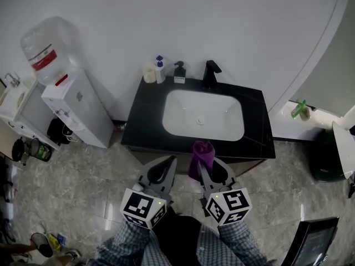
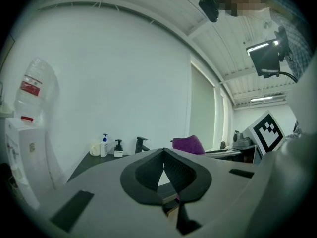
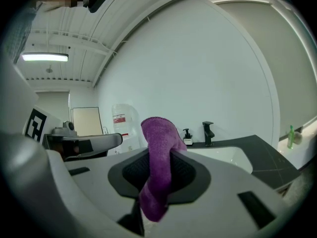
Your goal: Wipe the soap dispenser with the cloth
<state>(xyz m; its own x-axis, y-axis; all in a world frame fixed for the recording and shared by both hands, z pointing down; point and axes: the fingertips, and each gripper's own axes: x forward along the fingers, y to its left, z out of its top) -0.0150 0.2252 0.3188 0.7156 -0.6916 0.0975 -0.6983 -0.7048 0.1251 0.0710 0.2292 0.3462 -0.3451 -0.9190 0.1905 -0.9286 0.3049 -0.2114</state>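
A small black soap dispenser (image 1: pixel 179 72) stands at the back of the black counter (image 1: pixel 145 127), left of the black tap (image 1: pixel 210 74). The dispenser also shows far off in the left gripper view (image 2: pixel 118 148) and in the right gripper view (image 3: pixel 187 137). My right gripper (image 1: pixel 203 165) hangs in front of the counter's near edge, shut on a purple cloth (image 1: pixel 202 154) that sticks up between its pads and droops down (image 3: pixel 157 168). My left gripper (image 1: pixel 168 165) is beside it, shut with nothing in it (image 2: pixel 163 153). Both are well short of the dispenser.
A white bottle with a blue pump (image 1: pixel 160 70) and a cream cup (image 1: pixel 148 74) stand left of the dispenser. The white basin (image 1: pixel 203 115) fills the counter's middle. A water cooler (image 1: pixel 72 105) with its jug (image 1: pixel 47 49) stands at left, a green spray bottle (image 1: pixel 301 110) at right.
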